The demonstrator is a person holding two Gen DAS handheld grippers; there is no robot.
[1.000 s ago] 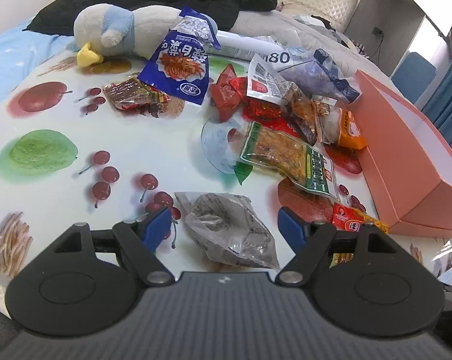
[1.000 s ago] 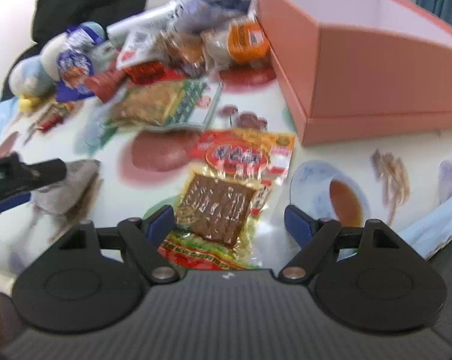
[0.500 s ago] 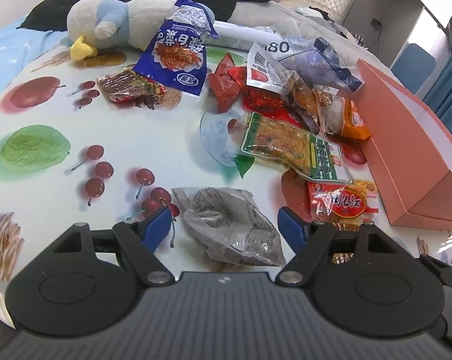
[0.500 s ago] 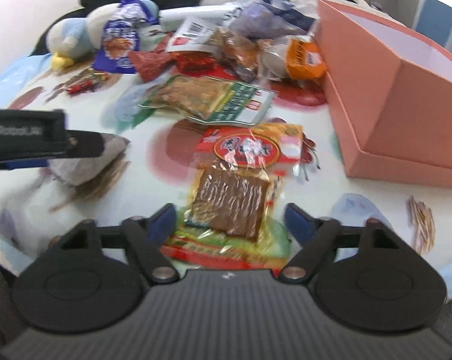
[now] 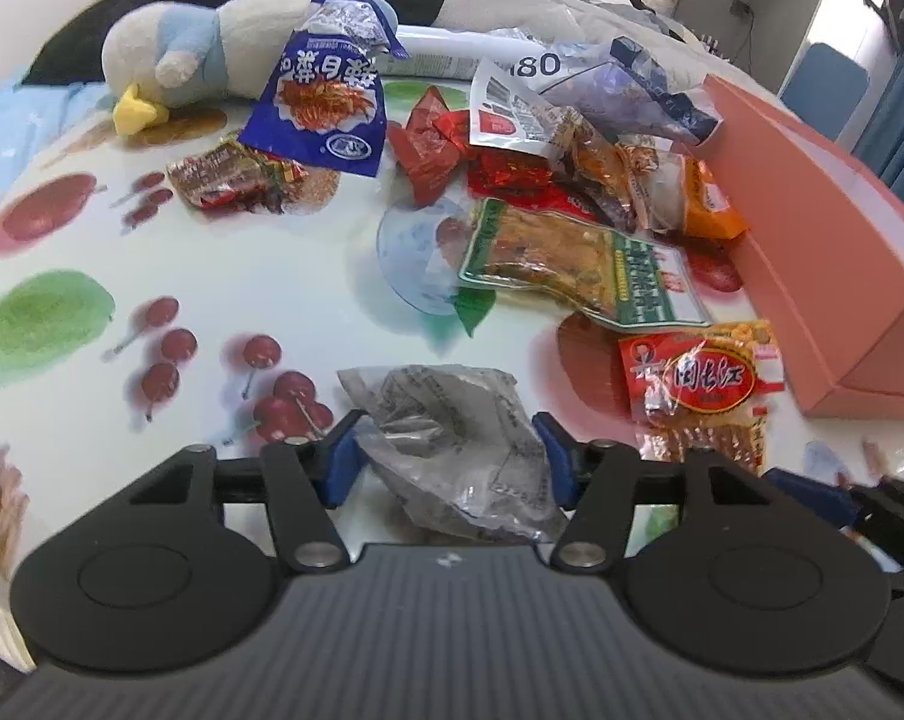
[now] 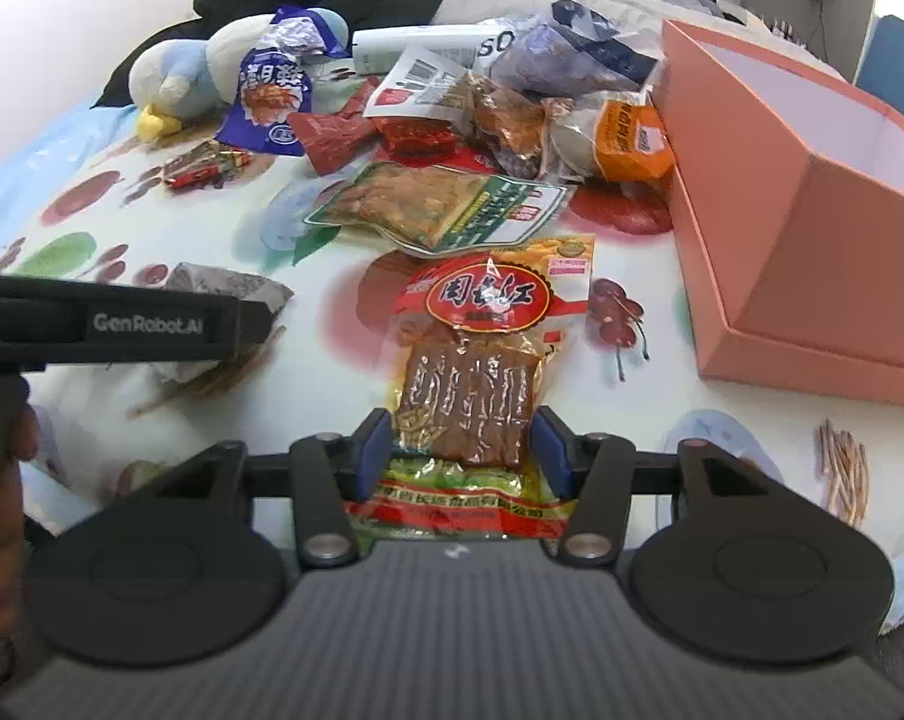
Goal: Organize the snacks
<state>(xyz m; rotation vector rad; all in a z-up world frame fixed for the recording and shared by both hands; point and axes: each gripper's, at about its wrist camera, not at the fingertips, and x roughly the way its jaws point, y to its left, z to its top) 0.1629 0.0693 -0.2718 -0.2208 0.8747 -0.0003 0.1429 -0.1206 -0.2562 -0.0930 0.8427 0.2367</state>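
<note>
Both grippers straddle packets, fingers spread: the left gripper [image 5: 446,459] around a crinkly silver packet [image 5: 452,444], the right gripper [image 6: 459,450] around a slippery red jerky packet [image 6: 481,372]. Both look light and floppy; pinch mid-body.

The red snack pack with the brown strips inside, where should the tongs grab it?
Grab the red snack pack across its narrow near end, coming from the near table edge. It lies flat, long side pointing away, and the right tongs already straddle that end, one blue finger on each side. Squeeze over the firm brown strips rather than the loose film.
</note>
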